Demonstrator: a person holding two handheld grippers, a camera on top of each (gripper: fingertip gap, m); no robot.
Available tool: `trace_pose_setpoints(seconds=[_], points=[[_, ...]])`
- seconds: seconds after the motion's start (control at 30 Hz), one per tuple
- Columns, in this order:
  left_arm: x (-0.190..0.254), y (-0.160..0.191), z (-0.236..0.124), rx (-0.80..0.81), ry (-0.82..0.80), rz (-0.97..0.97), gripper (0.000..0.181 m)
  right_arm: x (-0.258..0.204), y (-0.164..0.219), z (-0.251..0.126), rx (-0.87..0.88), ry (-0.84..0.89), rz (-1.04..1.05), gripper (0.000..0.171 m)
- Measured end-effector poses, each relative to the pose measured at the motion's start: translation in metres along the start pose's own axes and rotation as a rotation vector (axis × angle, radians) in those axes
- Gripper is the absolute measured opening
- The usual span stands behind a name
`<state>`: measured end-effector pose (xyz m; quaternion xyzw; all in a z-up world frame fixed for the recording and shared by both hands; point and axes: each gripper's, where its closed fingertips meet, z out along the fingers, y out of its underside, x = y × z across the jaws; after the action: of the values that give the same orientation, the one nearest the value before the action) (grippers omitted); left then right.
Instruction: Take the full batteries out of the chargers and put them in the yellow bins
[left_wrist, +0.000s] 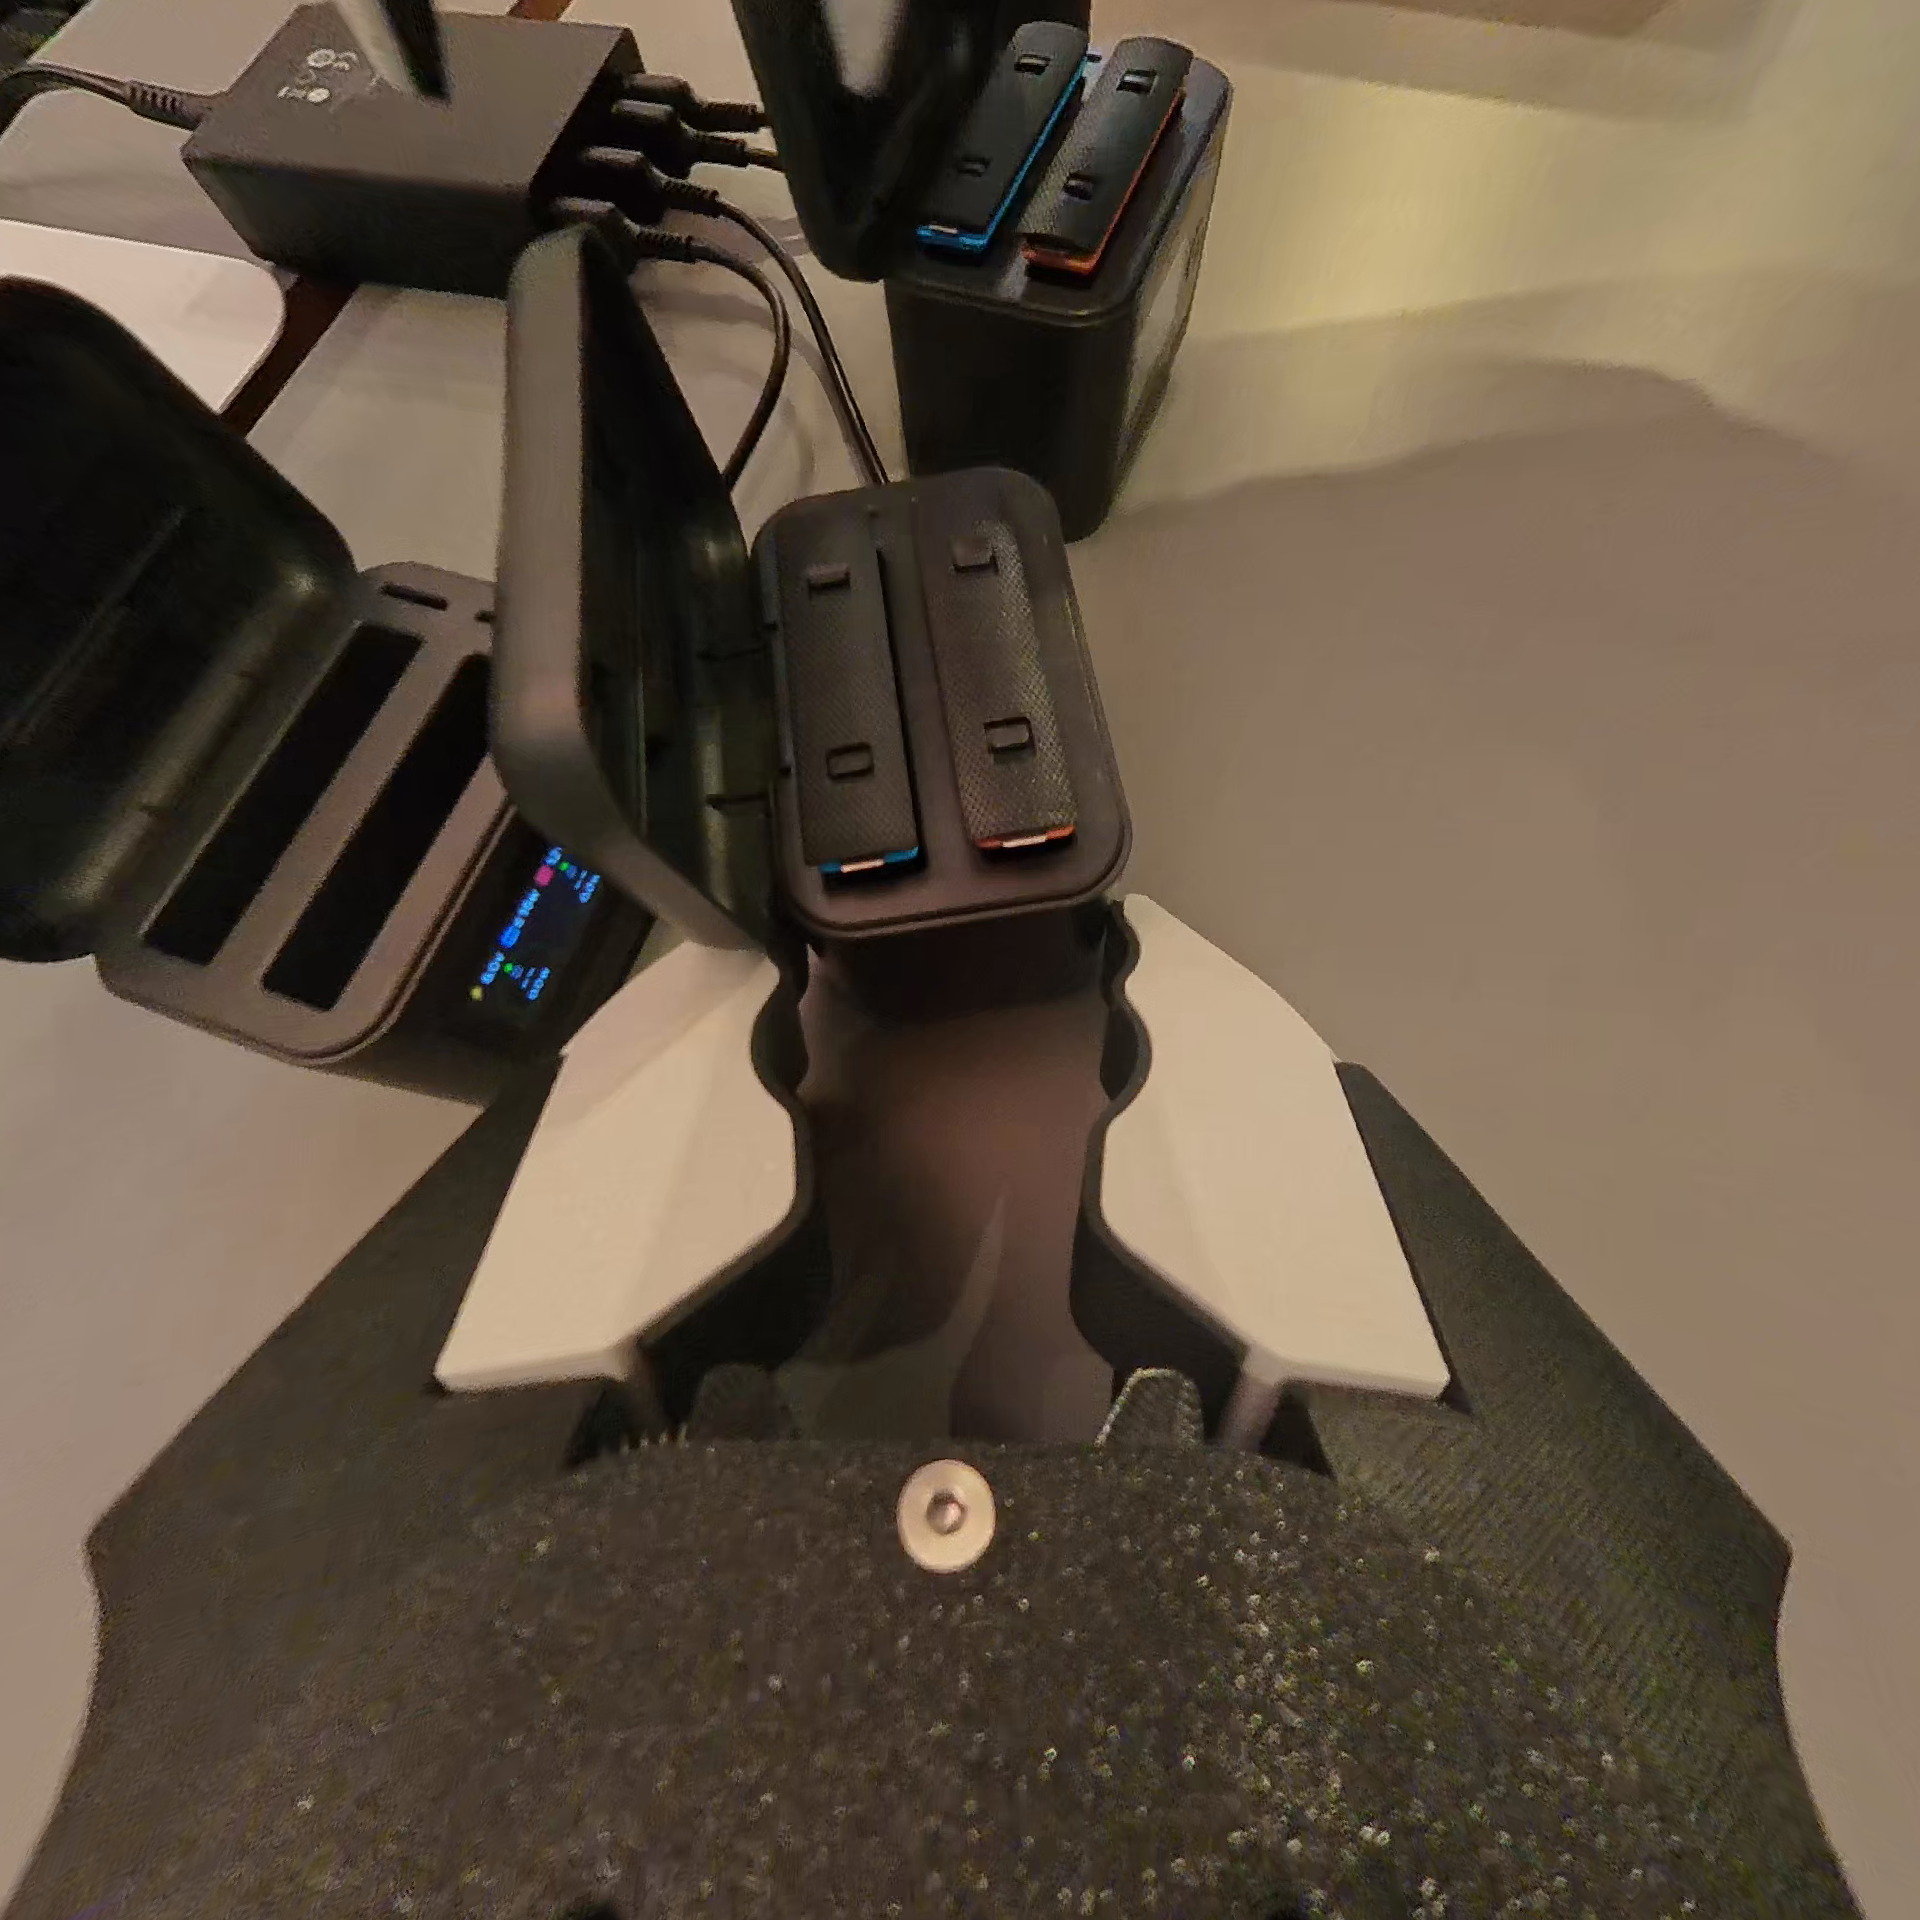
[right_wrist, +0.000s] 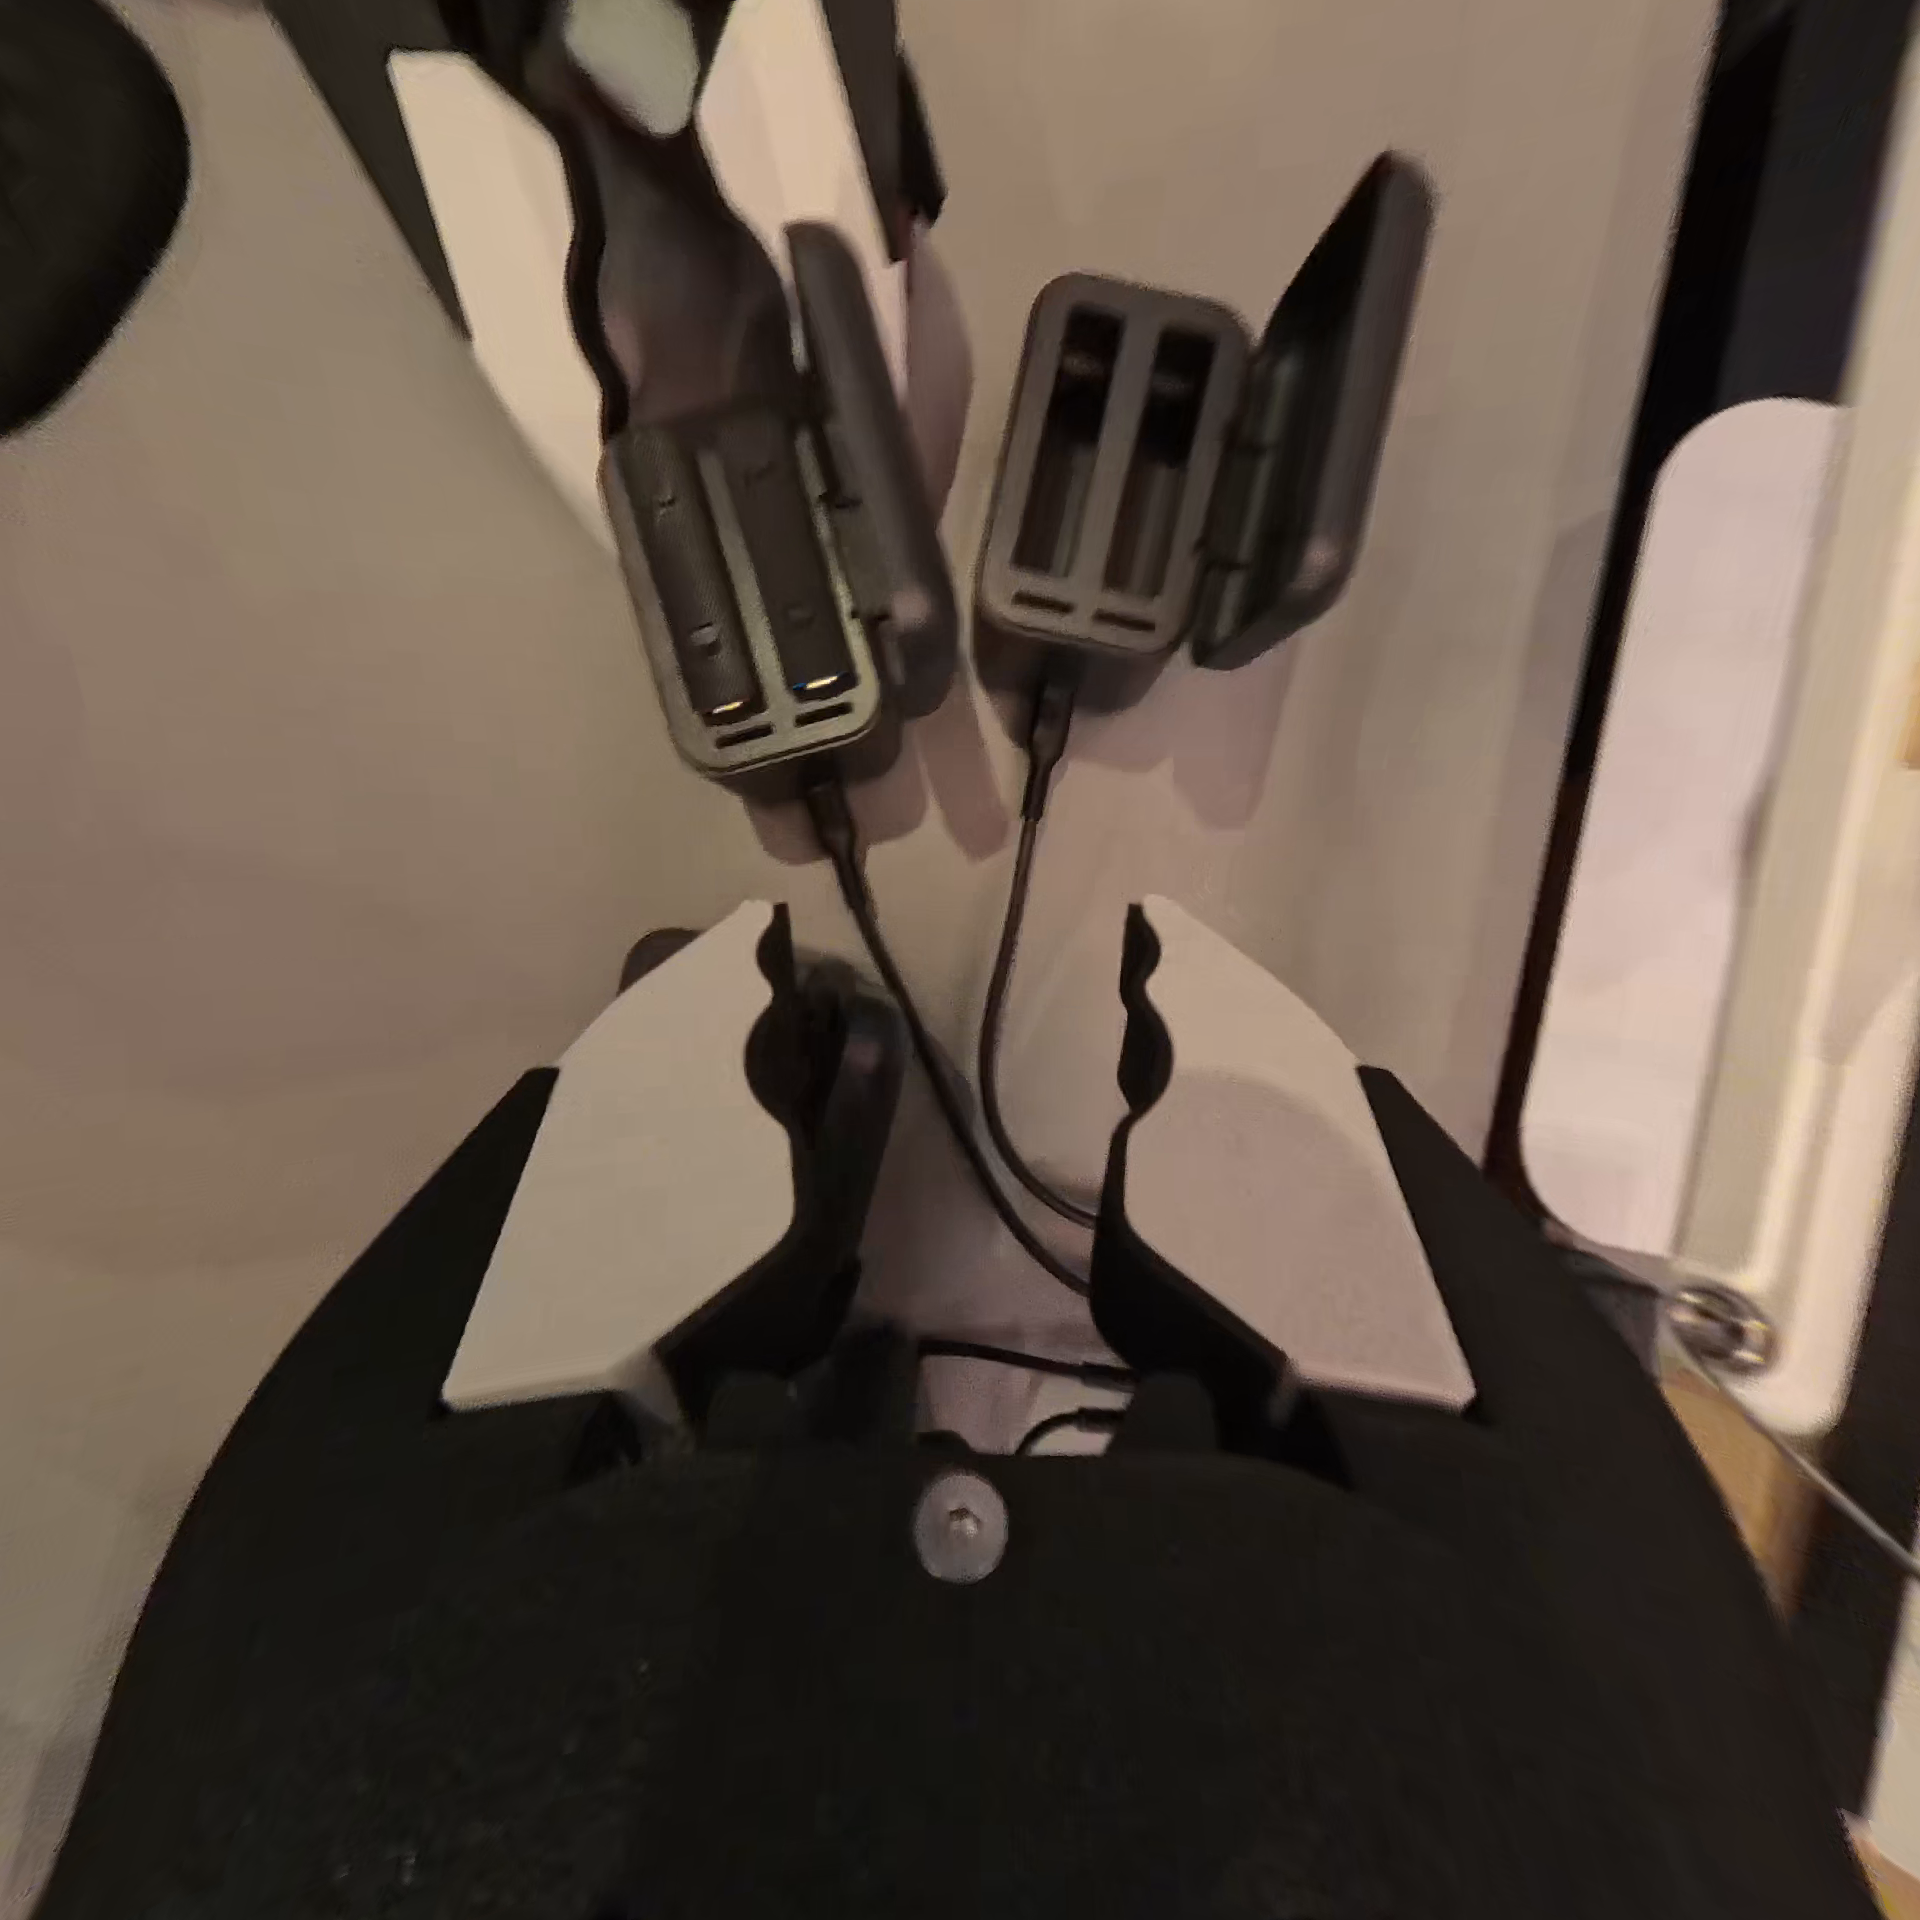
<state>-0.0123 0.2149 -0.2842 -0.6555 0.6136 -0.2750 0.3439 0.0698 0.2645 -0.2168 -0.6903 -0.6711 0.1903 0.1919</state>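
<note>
A black charger stands on the white table with its lid open to the left. It holds two black batteries, one blue-ended and one orange-ended. My left gripper is shut on the near end of this charger's body. The right wrist view shows the same charger with the left gripper's fingers on it. My right gripper is open and empty above the two charger cables. No yellow bin is in view.
An empty charger with a lit display stands at the left; it also shows in the right wrist view. A third charger with two batteries stands behind. A black power hub feeds the cables. The table edge is at the right. Tip to tip, the grippers are about 12 cm apart.
</note>
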Motion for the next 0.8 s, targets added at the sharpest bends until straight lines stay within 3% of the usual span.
trace_pose_setpoints(seconds=[0.27, 0.4, 0.8], points=[[-0.013, 0.003, -0.005, 0.008, -0.047, -0.017, 0.052, -0.026, -0.001, 0.033, -0.156, -0.085, -0.135, 0.072], [-0.017, 0.002, -0.008, 0.022, -0.061, -0.029, 0.052, -0.028, -0.003, 0.050, -0.194, -0.108, -0.120, 0.068], [-0.020, 0.000, -0.020, 0.020, -0.089, -0.011, 0.051, -0.020, -0.006, 0.056, -0.132, -0.050, -0.080, 0.063]])
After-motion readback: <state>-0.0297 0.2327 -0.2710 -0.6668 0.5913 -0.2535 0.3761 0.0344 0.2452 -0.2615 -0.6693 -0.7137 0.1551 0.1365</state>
